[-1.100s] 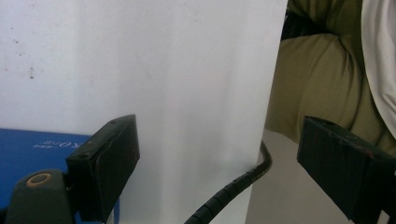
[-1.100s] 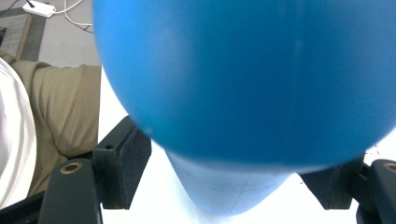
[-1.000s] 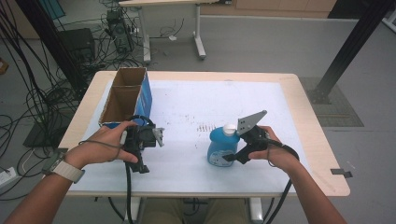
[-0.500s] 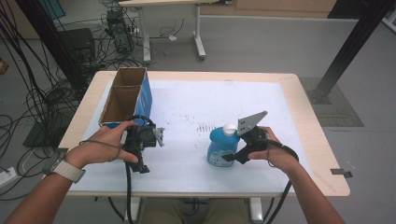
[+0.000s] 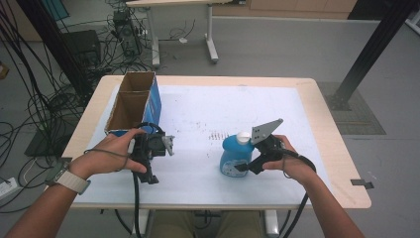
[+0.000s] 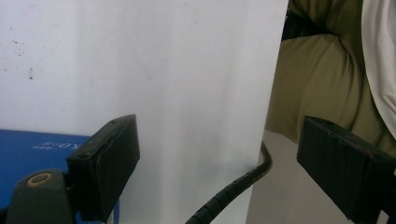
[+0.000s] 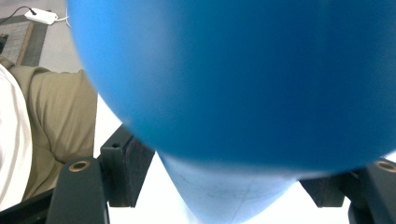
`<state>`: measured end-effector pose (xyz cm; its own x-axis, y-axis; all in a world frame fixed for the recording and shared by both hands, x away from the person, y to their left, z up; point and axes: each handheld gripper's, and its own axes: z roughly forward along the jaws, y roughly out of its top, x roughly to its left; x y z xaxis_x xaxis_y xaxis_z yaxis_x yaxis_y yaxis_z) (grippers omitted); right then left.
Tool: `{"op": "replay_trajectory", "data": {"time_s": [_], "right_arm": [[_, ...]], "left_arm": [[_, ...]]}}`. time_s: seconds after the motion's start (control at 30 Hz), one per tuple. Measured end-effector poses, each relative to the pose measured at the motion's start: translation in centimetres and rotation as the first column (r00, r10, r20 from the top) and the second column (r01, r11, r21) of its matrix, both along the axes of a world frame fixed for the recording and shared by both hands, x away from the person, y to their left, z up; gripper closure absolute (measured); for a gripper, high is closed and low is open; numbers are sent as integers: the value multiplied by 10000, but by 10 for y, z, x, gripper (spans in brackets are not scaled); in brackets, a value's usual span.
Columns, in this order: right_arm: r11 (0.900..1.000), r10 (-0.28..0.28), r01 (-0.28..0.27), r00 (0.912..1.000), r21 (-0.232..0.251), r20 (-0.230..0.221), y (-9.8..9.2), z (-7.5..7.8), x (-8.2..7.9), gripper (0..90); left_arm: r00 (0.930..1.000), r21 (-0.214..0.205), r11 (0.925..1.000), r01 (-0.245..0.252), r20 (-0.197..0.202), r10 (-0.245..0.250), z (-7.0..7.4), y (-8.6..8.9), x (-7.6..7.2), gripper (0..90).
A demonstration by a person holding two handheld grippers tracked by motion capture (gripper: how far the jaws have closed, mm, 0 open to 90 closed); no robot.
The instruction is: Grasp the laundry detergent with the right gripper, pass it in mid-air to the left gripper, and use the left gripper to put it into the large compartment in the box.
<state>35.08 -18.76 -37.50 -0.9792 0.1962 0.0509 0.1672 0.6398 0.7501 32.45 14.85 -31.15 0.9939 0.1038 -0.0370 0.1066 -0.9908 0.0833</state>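
Closing on the blue bottle [image 5: 236, 157]

Right tongs [image 5: 243, 167] just narrowing around bottle standing upright on counter [image 5: 317, 109], pads seemingly not yet pressing; left tongs [image 6: 219, 158] open, empty. Round, slick sides: likely to slip or tip if squeezed off-centre.

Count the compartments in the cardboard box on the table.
2. The cardboard box at the table's far left has a far compartment and a near compartment, split by a divider, both open-topped; their floors are partly hidden.
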Motion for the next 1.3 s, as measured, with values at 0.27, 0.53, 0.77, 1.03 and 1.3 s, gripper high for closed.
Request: {"op": "replay_trajectory", "data": {"time_s": [0.27,0.53,0.77,1.03,1.3], "right_arm": [[9999,-5,5,10000,112,27,0,-1,0,299],[9998,-18,18,10000,185,8,0,-4,0,306],[9996,-17,15,10000,298,58,0,-5,0,326],[9991,-56,54,10000,427,47,0,-8,1,336],[9987,-88,85,9999,510,50,1,-10,1,346]], "left_arm": [[10000,-39,10000,-75,-4,75,-1,0,0,137],[10000,8,10000,-8,15,8,0,0,0,137],[10000,10,10000,-7,7,7,-1,-1,0,137],[10000,11,10000,-24,-7,24,-1,0,1,137],[10000,-6,10000,-52,-9,52,-1,0,0,138]]}}
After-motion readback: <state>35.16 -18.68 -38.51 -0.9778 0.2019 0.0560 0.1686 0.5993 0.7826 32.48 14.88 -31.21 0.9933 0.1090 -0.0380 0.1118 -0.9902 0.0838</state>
